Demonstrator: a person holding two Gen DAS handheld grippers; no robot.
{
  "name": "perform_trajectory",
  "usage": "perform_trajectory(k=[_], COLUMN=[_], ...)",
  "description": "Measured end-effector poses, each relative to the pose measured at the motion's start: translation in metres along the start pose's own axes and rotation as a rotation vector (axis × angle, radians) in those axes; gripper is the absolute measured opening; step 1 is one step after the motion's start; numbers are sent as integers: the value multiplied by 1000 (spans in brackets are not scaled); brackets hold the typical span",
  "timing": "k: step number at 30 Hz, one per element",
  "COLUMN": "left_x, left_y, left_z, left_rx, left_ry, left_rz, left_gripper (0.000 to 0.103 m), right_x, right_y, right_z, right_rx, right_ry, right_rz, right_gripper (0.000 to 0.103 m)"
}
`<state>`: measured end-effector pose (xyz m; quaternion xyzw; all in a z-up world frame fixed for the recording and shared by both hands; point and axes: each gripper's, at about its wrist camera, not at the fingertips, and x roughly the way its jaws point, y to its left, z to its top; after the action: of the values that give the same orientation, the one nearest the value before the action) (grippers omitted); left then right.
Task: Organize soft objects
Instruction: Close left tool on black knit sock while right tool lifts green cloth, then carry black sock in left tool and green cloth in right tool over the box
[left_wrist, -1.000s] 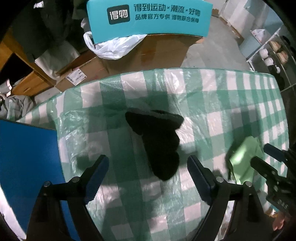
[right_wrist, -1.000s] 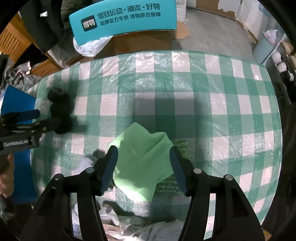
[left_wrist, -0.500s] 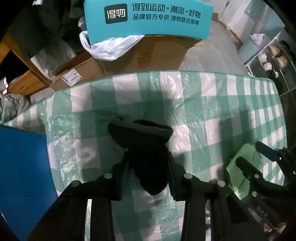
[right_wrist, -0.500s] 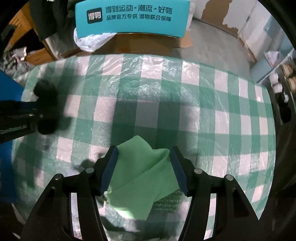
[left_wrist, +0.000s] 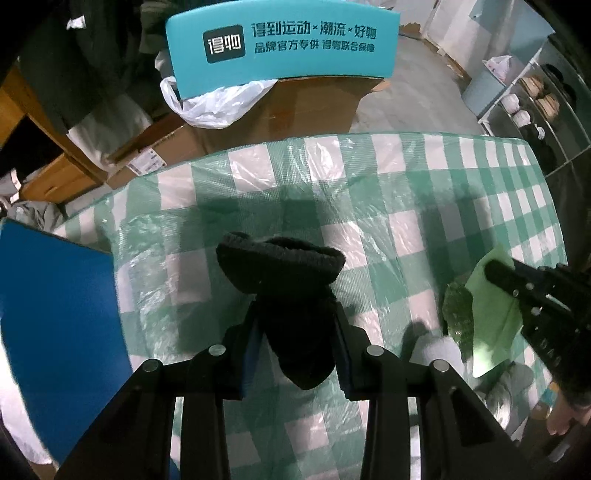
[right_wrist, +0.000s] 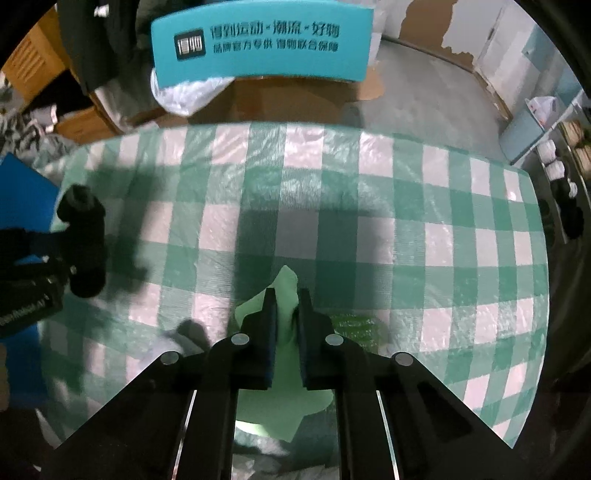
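My left gripper (left_wrist: 295, 314) is shut on a black fuzzy sock (left_wrist: 284, 266), held above the green-and-white checked tablecloth (left_wrist: 369, 206). The sock's cuff sticks out past the fingertips. My right gripper (right_wrist: 284, 299) is shut on a light green cloth (right_wrist: 284, 284), pinched between the pads, the rest hanging below. In the left wrist view the green cloth (left_wrist: 491, 317) and right gripper (left_wrist: 498, 273) show at the right edge. In the right wrist view the black sock (right_wrist: 85, 240) and left gripper (right_wrist: 55, 266) show at the left edge.
A blue board (left_wrist: 55, 314) lies at the table's left. A dark green plastic packet (left_wrist: 458, 310) and a grey-white soft item (left_wrist: 439, 350) lie near the table's front. Beyond the far edge stand cardboard boxes (left_wrist: 295, 107), a teal sign (left_wrist: 284, 40) and a white plastic bag (left_wrist: 218, 103).
Both grippers went from open to shut: the left closed on the black sock and lifted it, the right closed on the green cloth, bunching it between the pads.
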<state>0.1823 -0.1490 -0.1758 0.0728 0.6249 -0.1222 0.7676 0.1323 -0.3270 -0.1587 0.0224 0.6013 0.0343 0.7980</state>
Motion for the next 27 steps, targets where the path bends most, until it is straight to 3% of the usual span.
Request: perform_trajectory(k=[27], left_x=[-101], left_y=[-4], left_z=[-55], left_rx=[83], left_ry=[-142], left_rz=[1], left_gripper=[35], right_x=[-107], right_y=[19], right_z=[-25], right_rx=[-12], right_ry=[-149], right_rz=[78], right_gripper=[8])
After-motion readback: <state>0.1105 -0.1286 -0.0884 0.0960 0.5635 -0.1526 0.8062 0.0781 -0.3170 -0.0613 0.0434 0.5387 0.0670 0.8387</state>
